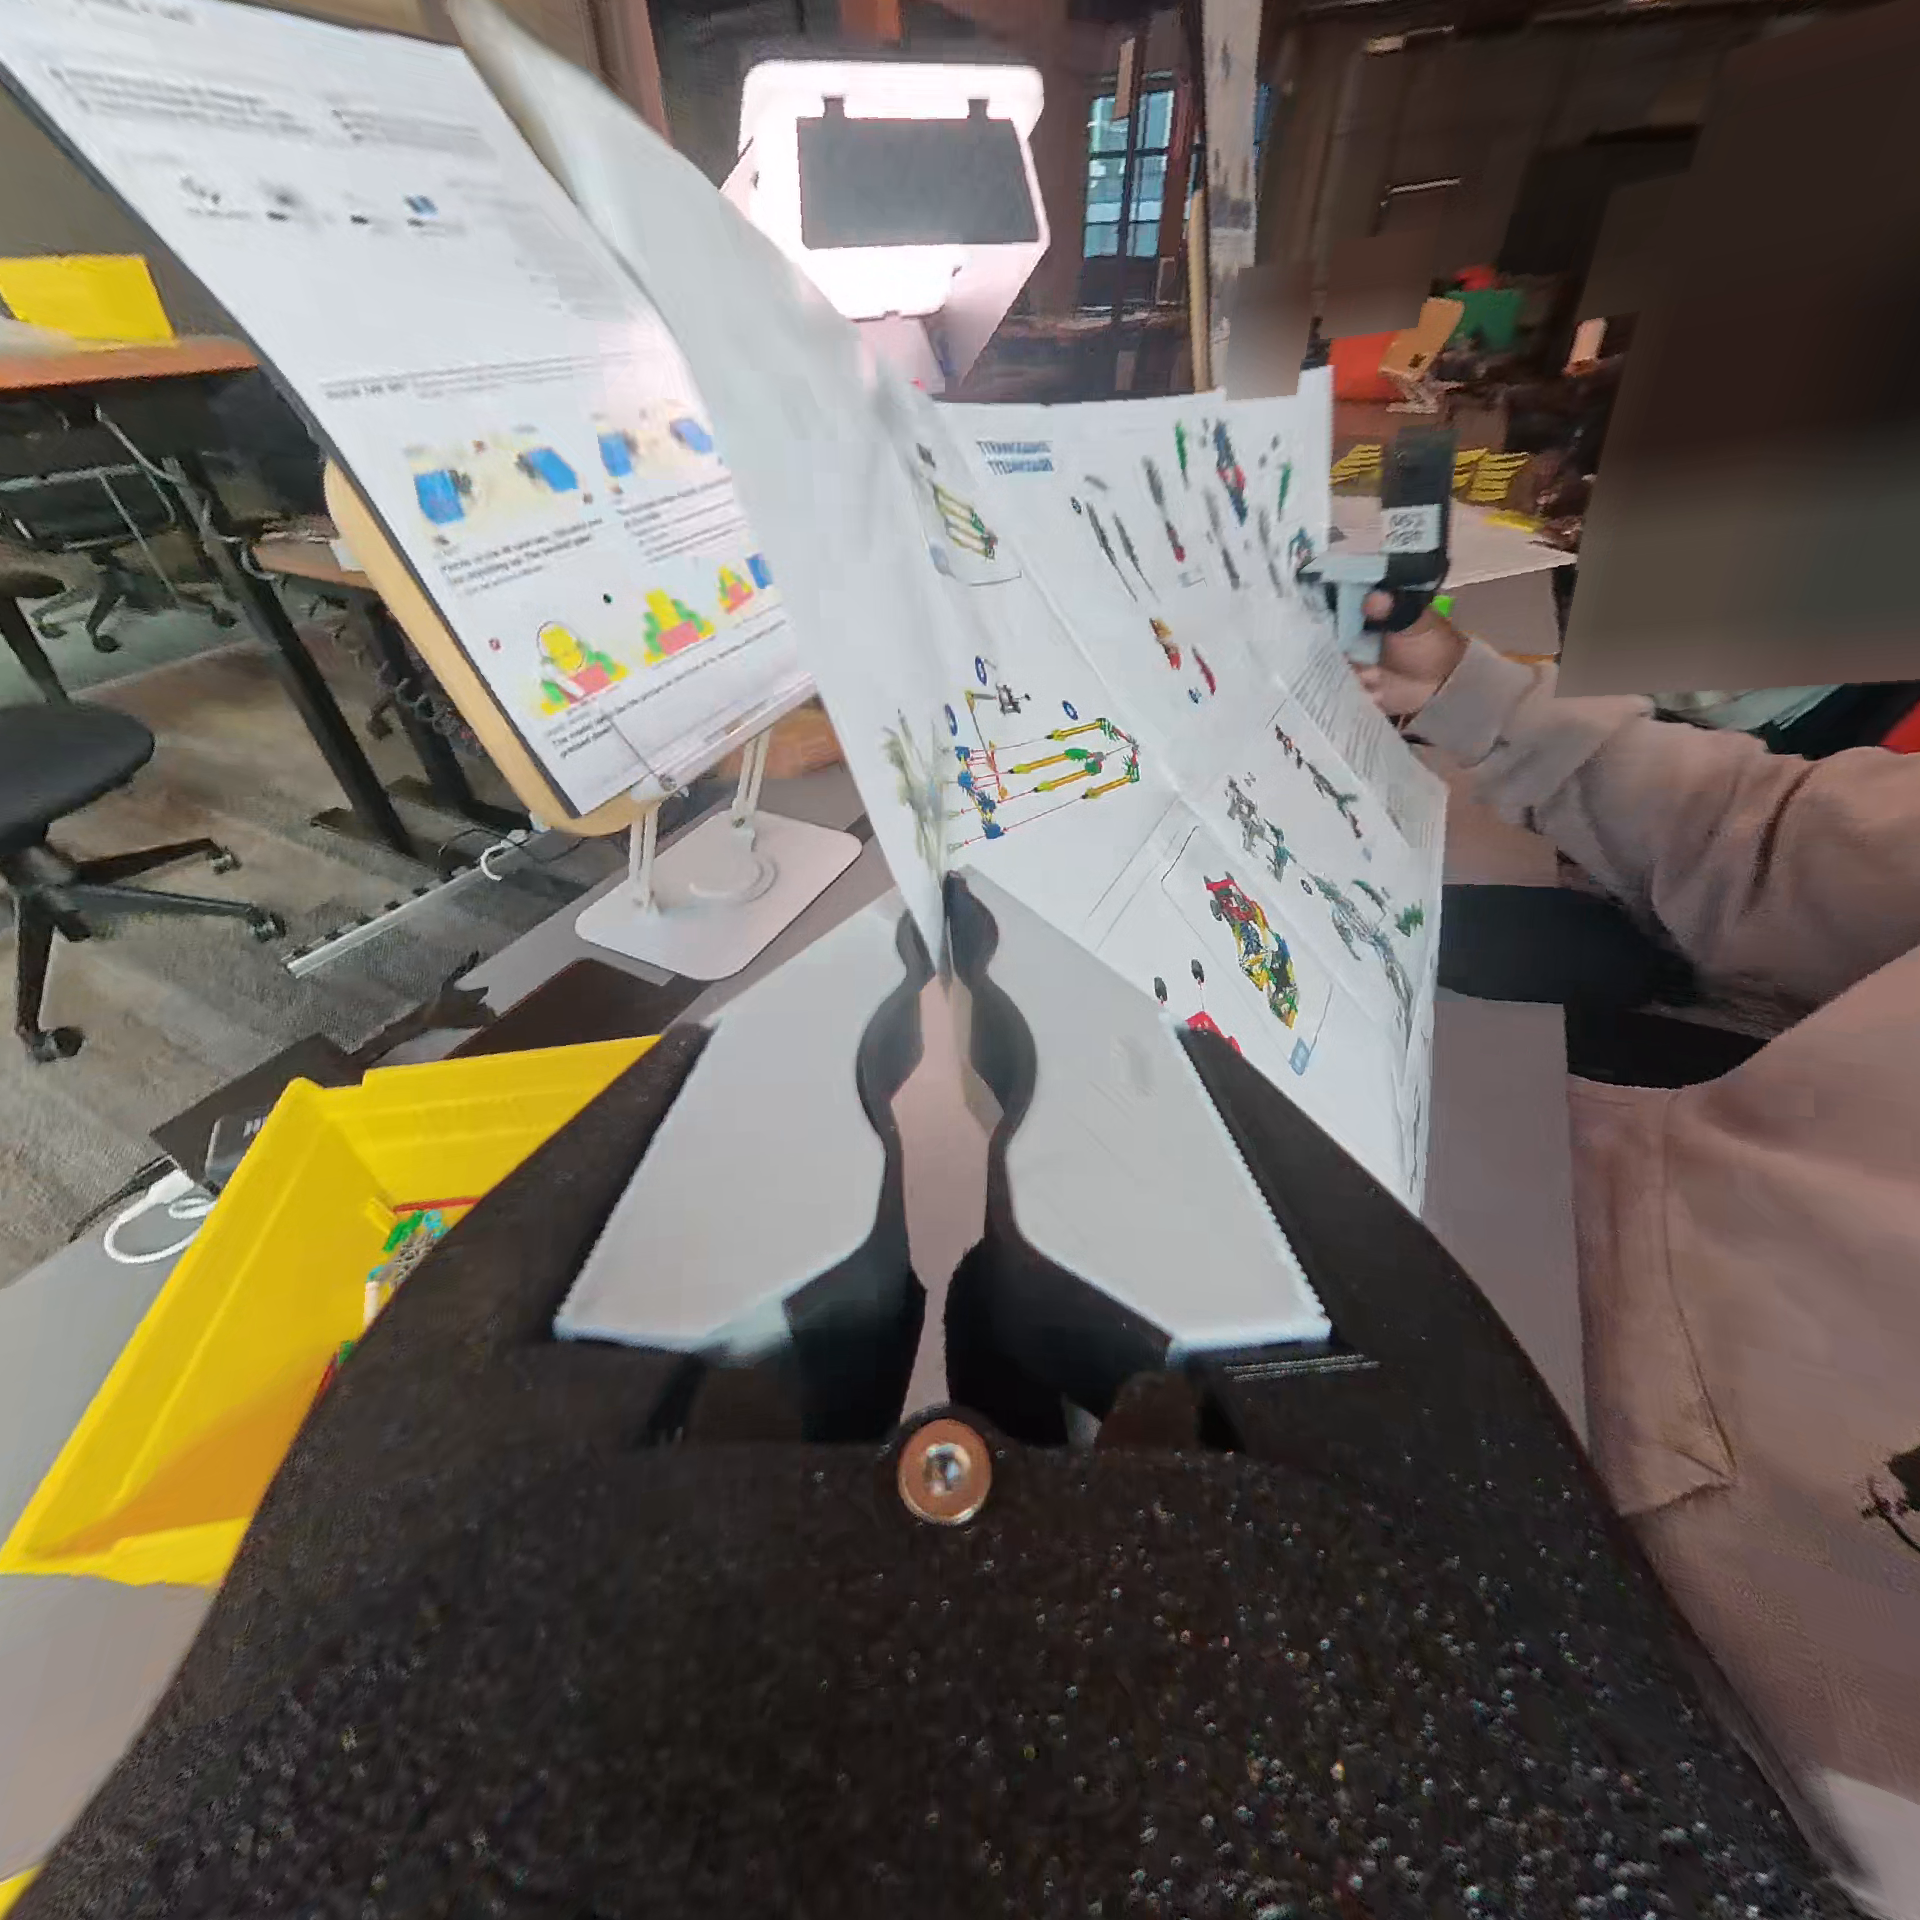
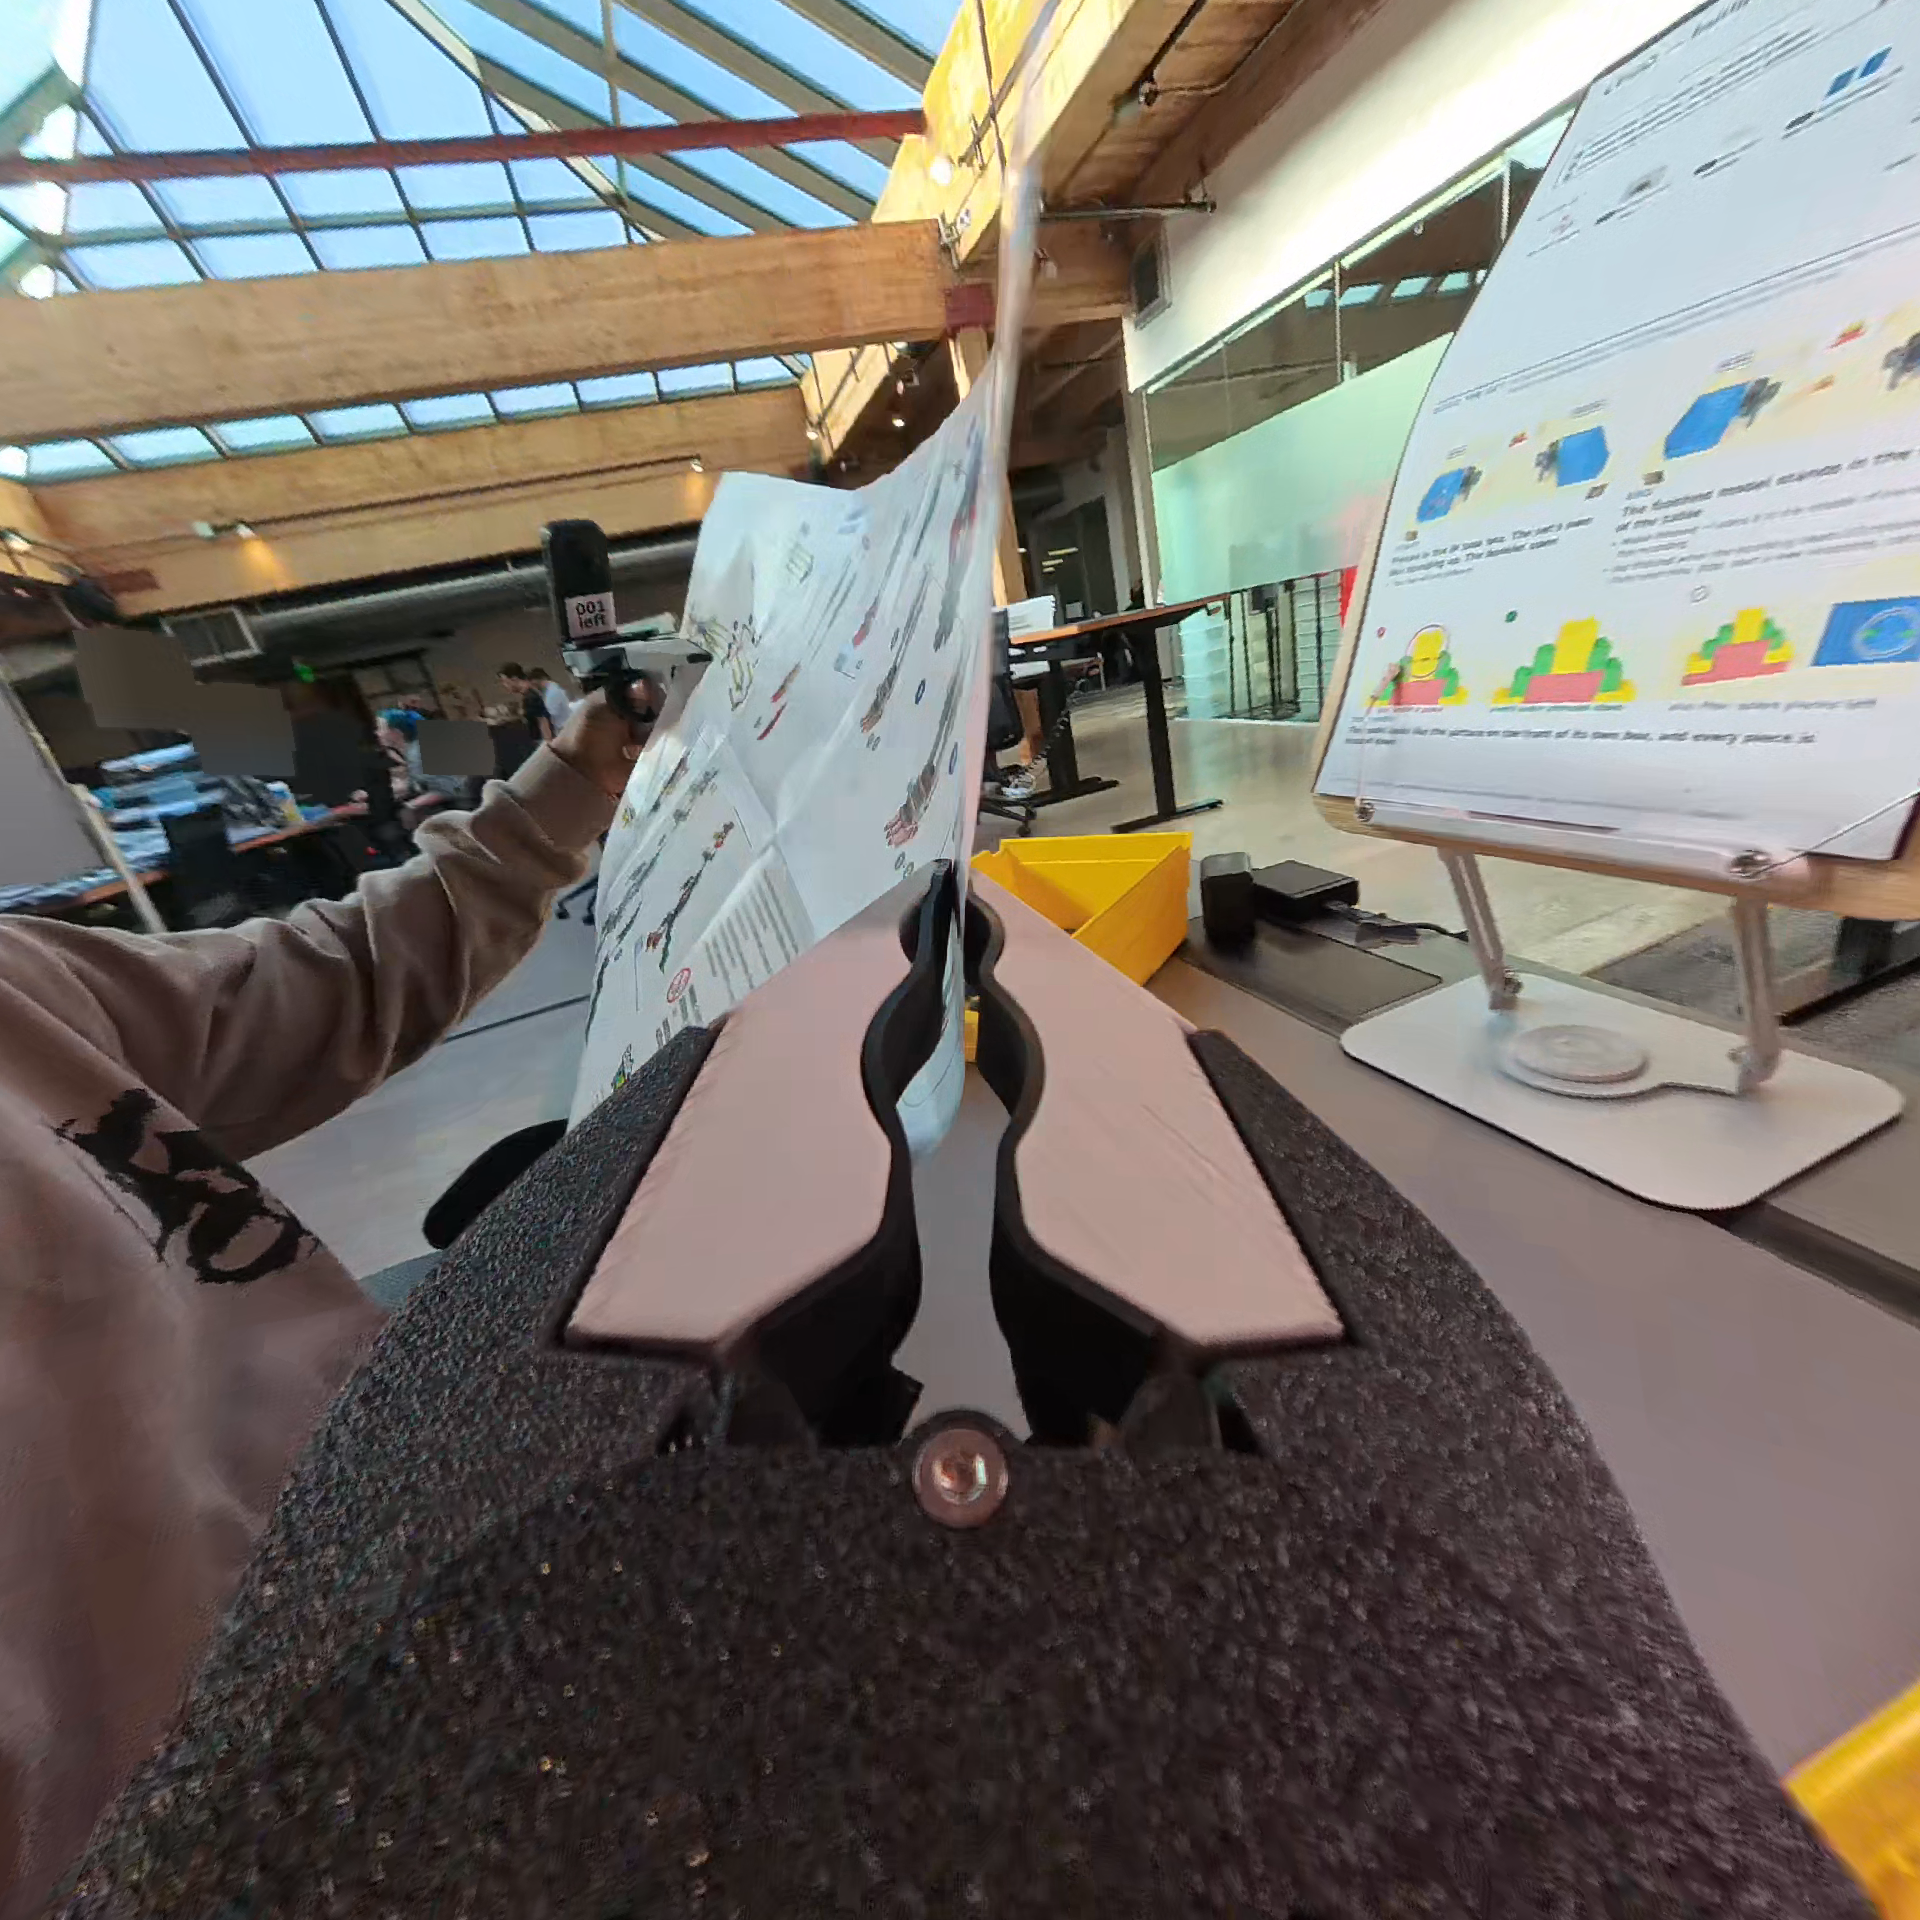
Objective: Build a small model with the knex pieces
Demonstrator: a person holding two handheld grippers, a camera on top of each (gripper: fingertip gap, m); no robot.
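Observation:
A large white fold-out instruction sheet [image 1: 1143, 675] printed with coloured building-toy drawings hangs in the air between both grippers. In the left wrist view, my left gripper [image 1: 951, 914] is shut on the sheet's lower left edge, and the paper runs up from between the black pads. My right gripper [image 1: 1351, 592] shows farther off at the sheet's opposite edge. In the right wrist view, my right gripper [image 2: 956, 894] is shut on the sheet [image 2: 810, 675], whose edge passes between its fingers. My left gripper [image 2: 623, 655] shows at the sheet's far side, with the person's hand and beige sleeve [image 2: 447, 862] behind it.
A yellow bin [image 1: 260, 1299] with small coloured parts sits at the lower left on the grey table [image 2: 1662, 1403]. A tilted board with a printed page [image 1: 499, 436] stands on a white stand [image 1: 727, 894]. An open yellow bin [image 2: 1101, 894] and black devices [image 2: 1288, 894] lie ahead. Office chairs [image 1: 62, 790] stand to the left. Spacing between my two grippers at the tips: around 45 cm.

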